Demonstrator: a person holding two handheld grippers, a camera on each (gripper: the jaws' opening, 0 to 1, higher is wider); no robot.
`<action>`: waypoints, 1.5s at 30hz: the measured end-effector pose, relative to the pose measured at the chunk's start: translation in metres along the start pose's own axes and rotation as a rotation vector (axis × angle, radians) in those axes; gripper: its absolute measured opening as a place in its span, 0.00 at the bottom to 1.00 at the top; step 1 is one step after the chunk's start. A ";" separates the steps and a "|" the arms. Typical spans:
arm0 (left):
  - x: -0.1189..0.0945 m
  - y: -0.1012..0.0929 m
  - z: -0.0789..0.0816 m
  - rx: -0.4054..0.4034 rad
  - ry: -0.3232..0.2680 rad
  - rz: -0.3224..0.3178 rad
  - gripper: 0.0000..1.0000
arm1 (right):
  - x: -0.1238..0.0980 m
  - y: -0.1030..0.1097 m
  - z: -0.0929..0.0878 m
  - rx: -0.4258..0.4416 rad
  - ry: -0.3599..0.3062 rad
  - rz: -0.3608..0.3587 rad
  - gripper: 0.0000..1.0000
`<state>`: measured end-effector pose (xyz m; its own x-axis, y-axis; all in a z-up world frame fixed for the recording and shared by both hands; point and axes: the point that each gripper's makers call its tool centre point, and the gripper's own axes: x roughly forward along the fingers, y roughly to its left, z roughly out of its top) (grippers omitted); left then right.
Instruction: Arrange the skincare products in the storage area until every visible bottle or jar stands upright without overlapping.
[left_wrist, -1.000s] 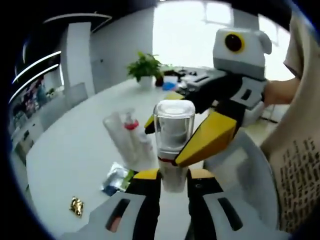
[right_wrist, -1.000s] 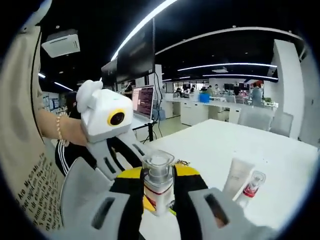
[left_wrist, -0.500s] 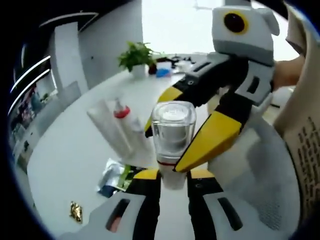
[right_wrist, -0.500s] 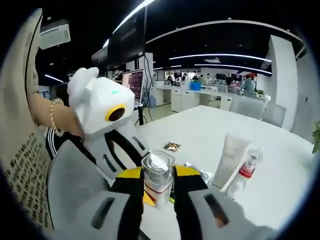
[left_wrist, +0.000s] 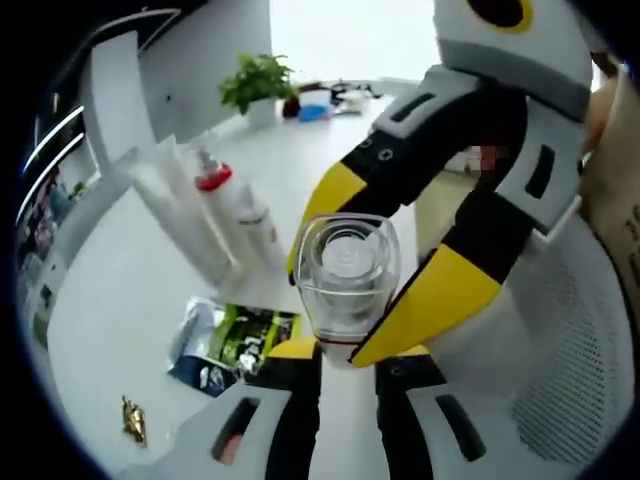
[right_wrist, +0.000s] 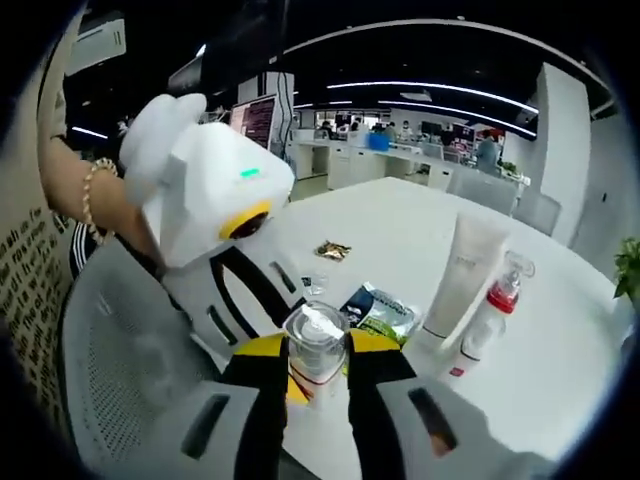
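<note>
The left tongs (left_wrist: 338, 352) have black jaws tipped in yellow on pale grey bodies with dark slots. The right tongs (left_wrist: 385, 275) match, their black arms studded with small screws. The person wears a beaded bracelet (right_wrist: 90, 195) and a beige shirt (right_wrist: 25, 270) printed with dark lettering.

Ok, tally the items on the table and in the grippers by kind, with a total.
Bottles: 2, a clear-capped bottle in both grippers and a red-collared bottle
Tubes: 1, white tube
Sachets: 1
Gold wrappers: 1
Total: 5
</note>
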<state>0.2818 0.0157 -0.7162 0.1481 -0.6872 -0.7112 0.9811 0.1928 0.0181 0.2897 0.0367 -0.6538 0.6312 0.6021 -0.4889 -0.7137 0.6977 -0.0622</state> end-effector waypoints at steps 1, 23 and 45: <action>0.002 0.000 0.000 0.002 0.002 -0.004 0.16 | 0.000 -0.002 -0.003 0.004 0.008 -0.005 0.22; 0.031 -0.002 -0.012 0.049 0.058 -0.045 0.16 | 0.006 -0.012 -0.033 0.026 0.080 -0.034 0.22; 0.042 0.005 -0.009 0.053 0.035 -0.058 0.16 | 0.009 -0.022 -0.036 0.033 0.062 -0.049 0.26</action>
<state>0.2919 -0.0058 -0.7524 0.0869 -0.6709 -0.7364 0.9933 0.1152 0.0123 0.2998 0.0132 -0.6879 0.6446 0.5424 -0.5388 -0.6712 0.7389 -0.0591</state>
